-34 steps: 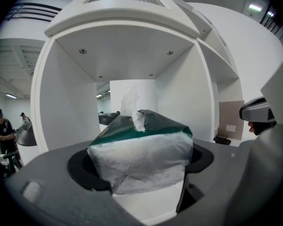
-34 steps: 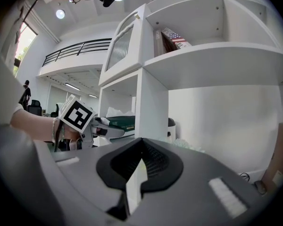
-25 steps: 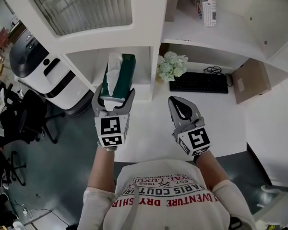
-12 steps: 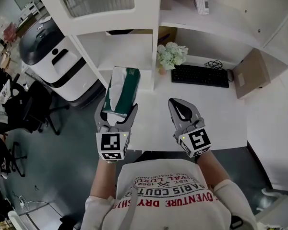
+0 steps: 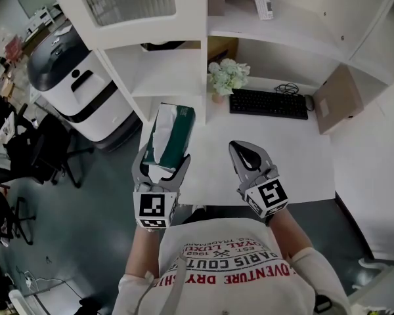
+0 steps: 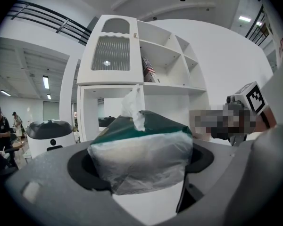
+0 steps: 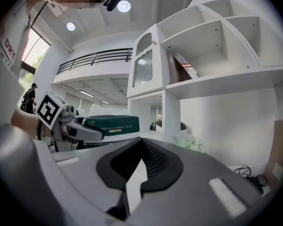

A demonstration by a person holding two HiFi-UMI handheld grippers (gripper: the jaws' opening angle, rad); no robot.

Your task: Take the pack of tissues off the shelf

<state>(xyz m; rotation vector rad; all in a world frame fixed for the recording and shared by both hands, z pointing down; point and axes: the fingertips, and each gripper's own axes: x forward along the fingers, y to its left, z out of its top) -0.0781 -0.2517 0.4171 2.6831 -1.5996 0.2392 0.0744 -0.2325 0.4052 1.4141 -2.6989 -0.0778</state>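
My left gripper (image 5: pixel 162 166) is clamped on the near end of the green tissue pack (image 5: pixel 175 126), with one tissue standing out of the pack's top. The pack hangs above the left edge of the white desk (image 5: pixel 302 156), clear of the shelf unit (image 5: pixel 167 77). My right gripper (image 5: pixel 244 151), jaws together and empty, hovers over the desk, near the keyboard (image 5: pixel 269 104) and the flowers (image 5: pixel 227 76).

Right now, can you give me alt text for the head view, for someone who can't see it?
Seen from above, the left gripper holds a green pack of tissues clear of the white shelf. The right gripper, jaws together and empty, hovers beside it over a white desk with a keyboard and flowers.
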